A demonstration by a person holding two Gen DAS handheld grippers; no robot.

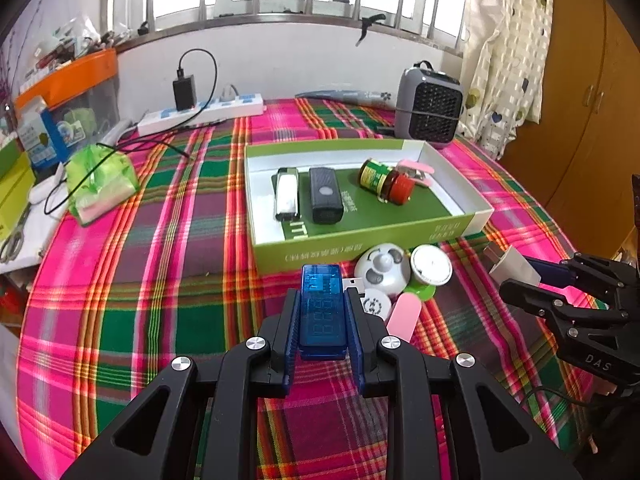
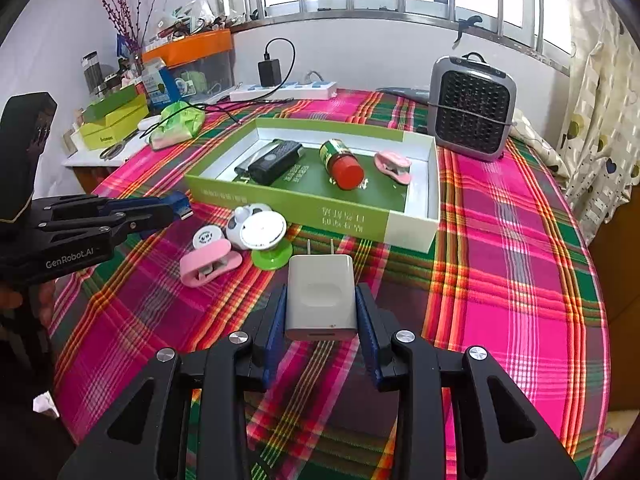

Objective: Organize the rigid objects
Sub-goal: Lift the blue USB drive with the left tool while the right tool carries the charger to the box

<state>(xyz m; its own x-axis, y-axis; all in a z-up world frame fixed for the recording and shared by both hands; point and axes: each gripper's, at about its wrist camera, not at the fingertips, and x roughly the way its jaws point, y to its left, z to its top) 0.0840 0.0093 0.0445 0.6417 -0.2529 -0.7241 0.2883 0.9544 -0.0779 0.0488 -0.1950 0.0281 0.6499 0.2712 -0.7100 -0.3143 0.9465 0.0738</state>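
Observation:
My left gripper (image 1: 322, 300) is shut on a blue translucent USB tester (image 1: 322, 308), held above the plaid cloth just before the green box (image 1: 360, 240). My right gripper (image 2: 321, 300) is shut on a white wall charger (image 2: 321, 298), prongs pointing toward the box (image 2: 304, 206). Inside the box lie a white lighter-like item (image 1: 287, 196), a black device (image 1: 325, 194), a red-capped jar (image 1: 386, 182) and a pink clip (image 1: 416, 170). Loose in front of it sit a panda-faced round item (image 1: 382, 270), a white disc on a green base (image 1: 431, 270), a small white round piece (image 1: 376, 305) and a pink clip (image 1: 404, 316).
A grey fan heater (image 1: 430, 106) stands behind the box. A power strip (image 1: 204, 114) with a black plug and cable lies at the back. A green plastic bag (image 1: 102, 184) and cluttered boxes (image 1: 36, 140) fill the left side. A wooden wardrobe (image 1: 588, 100) stands on the right.

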